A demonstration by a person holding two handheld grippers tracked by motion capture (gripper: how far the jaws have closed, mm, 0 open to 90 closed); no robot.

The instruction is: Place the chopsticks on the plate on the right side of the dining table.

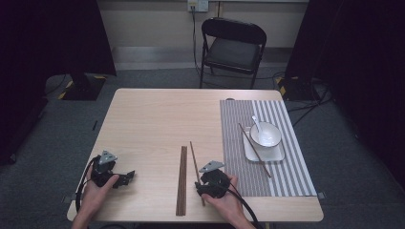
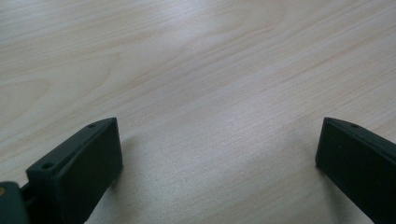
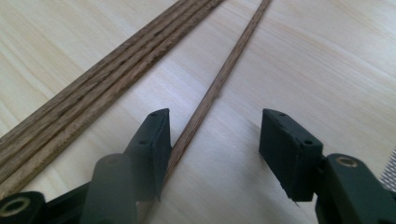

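A single wooden chopstick (image 1: 193, 155) (image 3: 219, 84) lies on the pale wooden table (image 1: 153, 124), just right of a tight bundle of several chopsticks (image 1: 182, 179) (image 3: 107, 79). My right gripper (image 1: 200, 183) (image 3: 215, 116) is low over the single stick with its jaws on either side. The stick runs close along the left jaw, a wide gap separates it from the right one, and the pads do not press on it. My left gripper (image 1: 129, 176) (image 2: 219, 123) rests near the table's front left, open wide over bare wood.
A striped placemat (image 1: 291, 176) covers the table's right side. On it stand a white square plate (image 1: 277, 155) with a white bowl (image 1: 265, 134) and spoon (image 1: 256, 123), and another chopstick (image 1: 254, 149) lies aslant beside them. A black folding chair (image 1: 232, 47) stands beyond the table.
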